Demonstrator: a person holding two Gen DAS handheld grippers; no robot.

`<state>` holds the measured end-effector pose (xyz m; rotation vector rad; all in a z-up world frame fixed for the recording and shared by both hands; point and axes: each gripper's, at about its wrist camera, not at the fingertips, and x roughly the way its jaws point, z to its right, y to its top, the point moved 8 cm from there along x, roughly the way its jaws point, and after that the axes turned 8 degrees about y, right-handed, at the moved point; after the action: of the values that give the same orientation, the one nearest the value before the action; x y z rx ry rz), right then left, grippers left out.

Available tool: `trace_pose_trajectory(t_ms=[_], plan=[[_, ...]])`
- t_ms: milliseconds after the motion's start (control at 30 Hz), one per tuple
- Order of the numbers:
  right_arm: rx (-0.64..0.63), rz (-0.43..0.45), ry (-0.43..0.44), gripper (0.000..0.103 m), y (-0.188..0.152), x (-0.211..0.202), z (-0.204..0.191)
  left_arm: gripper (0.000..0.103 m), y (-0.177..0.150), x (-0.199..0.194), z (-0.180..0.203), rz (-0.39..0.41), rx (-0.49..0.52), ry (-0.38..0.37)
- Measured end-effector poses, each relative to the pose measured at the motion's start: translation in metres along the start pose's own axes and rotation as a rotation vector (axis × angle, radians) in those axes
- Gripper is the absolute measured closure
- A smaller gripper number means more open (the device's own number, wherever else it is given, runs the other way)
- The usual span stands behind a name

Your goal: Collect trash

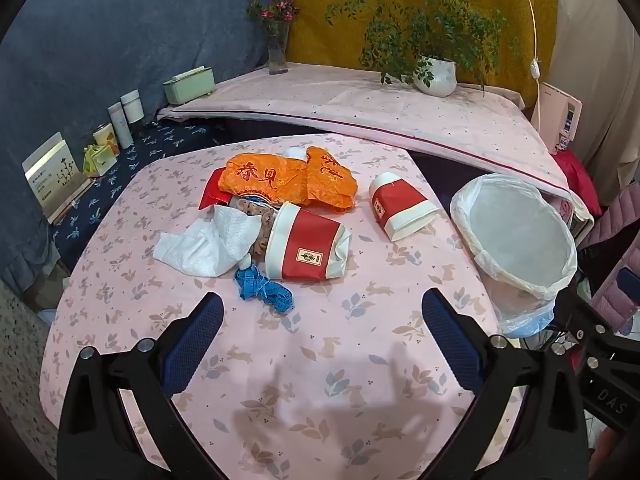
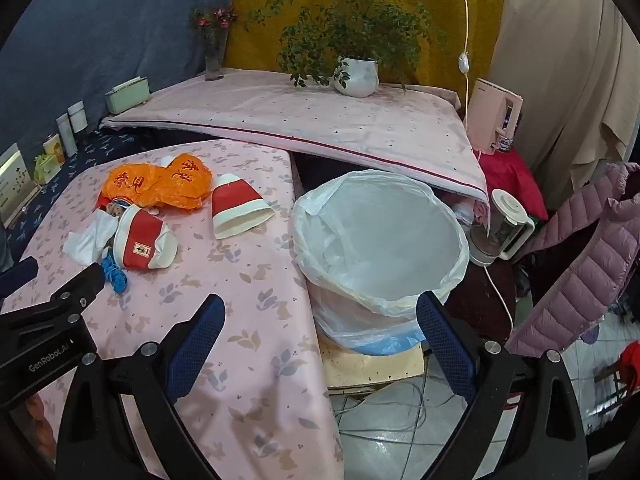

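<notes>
Trash lies on the pink rabbit-print table: an orange plastic bag, a crumpled white tissue, a blue measuring tape, and two squashed red-and-white paper cups, one in the pile and one apart to the right. A bin lined with a white bag stands off the table's right edge; it fills the middle of the right wrist view. My left gripper is open and empty, short of the pile. My right gripper is open and empty, above the table edge before the bin.
A raised pink-covered surface behind holds a potted plant and a flower vase. Bottles and boxes line the left. A purple jacket, a kettle and floor cables are at the right.
</notes>
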<state>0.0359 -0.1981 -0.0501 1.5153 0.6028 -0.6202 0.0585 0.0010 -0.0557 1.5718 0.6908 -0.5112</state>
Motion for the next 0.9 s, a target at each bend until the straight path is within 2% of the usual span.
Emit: trace_pose_trajectory(t_ms=[200, 267, 400, 633, 867, 900], plan=[[0.015, 0.015, -0.008, 0.01, 0.003, 0.004, -0.002, 0.008, 0.008, 0.001, -0.02, -0.016, -0.025, -0.034], [0.023, 0.014, -0.004, 0.01, 0.004, 0.007, -0.004, 0.008, 0.007, 0.014, -0.023, -0.014, 0.0, 0.003], [0.024, 0.01, 0.016, 0.01, 0.007, 0.016, -0.016, 0.008, 0.007, 0.031, -0.044, -0.03, -0.056, 0.003], [0.001, 0.012, 0.059, 0.01, 0.017, 0.037, -0.052, 0.008, 0.008, 0.065, -0.091, -0.055, -0.1, 0.061], [-0.022, -0.012, 0.124, 0.01, 0.025, 0.072, -0.099, 0.008, 0.013, 0.096, -0.132, -0.072, -0.13, 0.064], [-0.025, -0.016, 0.135, 0.011, 0.026, 0.077, -0.106, 0.008, 0.009, 0.105, -0.133, -0.097, -0.138, 0.052]])
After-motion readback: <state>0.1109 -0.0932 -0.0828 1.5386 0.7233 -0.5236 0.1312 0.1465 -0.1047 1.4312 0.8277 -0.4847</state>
